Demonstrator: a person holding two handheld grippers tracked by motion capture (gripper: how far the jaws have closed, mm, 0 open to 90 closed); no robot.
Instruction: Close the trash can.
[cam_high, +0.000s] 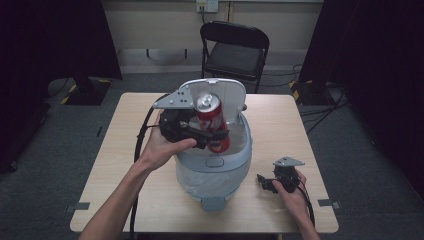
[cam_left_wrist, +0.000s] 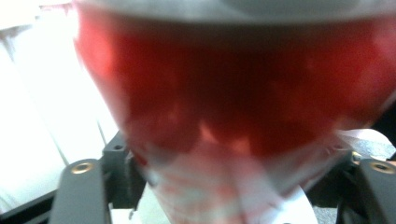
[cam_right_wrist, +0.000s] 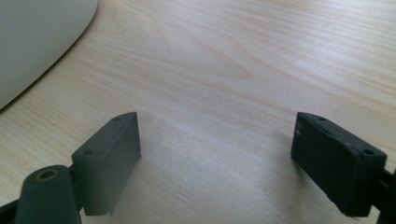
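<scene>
The left tool (cam_high: 214, 135) holds a red can (cam_high: 212, 122) over the open bin (cam_high: 215, 167) in the middle of the desk (cam_high: 125, 150). In the high view the can is tilted, its silver top toward the raised lid (cam_high: 231, 97), its lower end just above the bin's mouth. The jaws stand wide with the can between them; in the left gripper view the red can (cam_left_wrist: 233, 93) sits blurred and very close between the two black jaws, and whether the pads still press on it I cannot tell. The right tool (cam_high: 263, 183) rests low over the desk to the right of the bin, its jaws wide apart with only bare wood (cam_right_wrist: 224, 70) between them, holding nothing.
</scene>
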